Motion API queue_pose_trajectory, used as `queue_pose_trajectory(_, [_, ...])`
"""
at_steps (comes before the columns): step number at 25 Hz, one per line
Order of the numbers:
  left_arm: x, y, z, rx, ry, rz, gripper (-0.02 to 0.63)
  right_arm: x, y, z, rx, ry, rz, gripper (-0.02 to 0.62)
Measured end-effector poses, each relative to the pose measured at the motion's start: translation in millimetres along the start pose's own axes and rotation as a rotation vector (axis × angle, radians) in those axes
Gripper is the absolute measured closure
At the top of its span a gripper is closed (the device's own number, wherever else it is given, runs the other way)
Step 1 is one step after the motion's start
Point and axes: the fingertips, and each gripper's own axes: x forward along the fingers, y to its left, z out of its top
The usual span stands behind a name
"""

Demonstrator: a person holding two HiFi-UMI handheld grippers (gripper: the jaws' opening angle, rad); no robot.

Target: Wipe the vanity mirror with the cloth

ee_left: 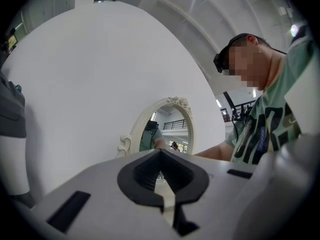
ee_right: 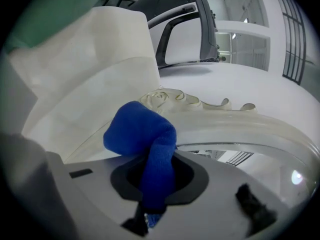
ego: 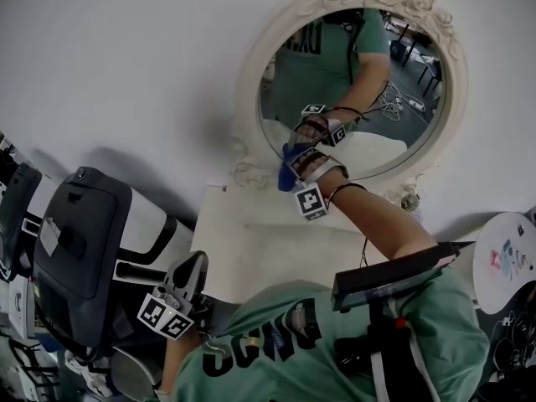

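Note:
An oval vanity mirror (ego: 377,74) in an ornate cream frame (ee_right: 225,119) leans against the white wall. My right gripper (ego: 300,164) is shut on a blue cloth (ego: 286,157) and holds it at the lower left of the glass, right by the frame. In the right gripper view the cloth (ee_right: 142,134) bulges out of the shut jaws of that gripper (ee_right: 156,179). My left gripper (ego: 193,268) hangs low at the left near the person's body, far from the mirror. In its own view, the left gripper (ee_left: 161,176) has its pads together with nothing between them.
The mirror stands on a white tabletop (ego: 251,241). A dark grey and white machine (ego: 84,241) stands at the left. A round white object (ego: 507,262) lies at the right edge. A black device (ego: 394,276) hangs on the person's chest.

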Motion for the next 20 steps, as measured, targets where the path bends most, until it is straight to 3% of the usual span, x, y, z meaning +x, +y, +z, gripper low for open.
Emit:
queue_pose_trajectory(5, [30, -20, 0, 0.021, 0.019, -0.075, 0.606, -14, 37, -31, 0.037, 0.063, 0.052, 0.545])
queue_pose_trajectory(15, [96, -82, -19, 0.026, 0.064, -0.228, 0.606, -82, 162, -159, 0.185, 0.286, 0.259, 0.545])
queue_pose_trajectory(20, [111, -121, -31, 0.038, 0.083, -0.238, 0.606, -89, 165, -170, 0.264, 0.306, 0.289, 0.546])
